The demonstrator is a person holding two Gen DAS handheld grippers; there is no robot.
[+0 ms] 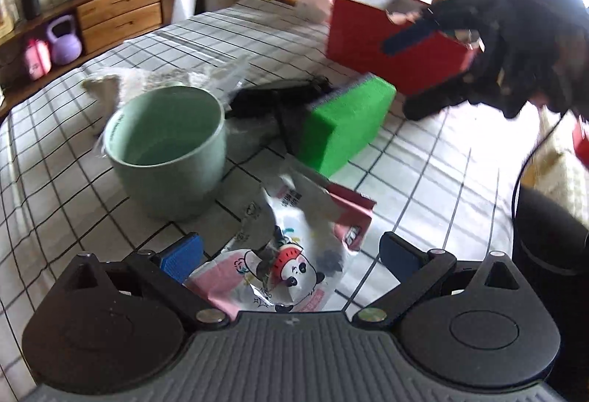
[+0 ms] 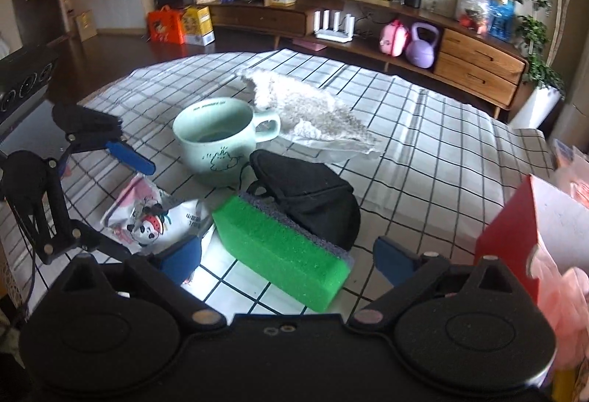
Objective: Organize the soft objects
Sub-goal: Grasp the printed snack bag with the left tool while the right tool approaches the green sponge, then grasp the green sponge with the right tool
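— How far along is the tidying?
— Early, I'd say: the green sponge [image 2: 283, 254], black pouch [image 2: 313, 203] and fluffy cloth [image 2: 294, 100] lie on the checked tablecloth [image 2: 423, 129].
— And the grippers?
— The left gripper [image 1: 291, 254] gapes around the panda packet [image 1: 294, 254]; the right gripper [image 2: 287, 256] is open over the sponge. The red box [image 2: 511, 247] seems to hold something pink

On the desk [image 2: 423, 129] are 1 mug [image 2: 215, 144], 1 sponge [image 2: 279, 247], 1 snack packet [image 2: 147, 214], 1 black pouch [image 2: 313, 199], 1 fluffy cloth [image 2: 305, 107], 1 red box [image 2: 515, 243].
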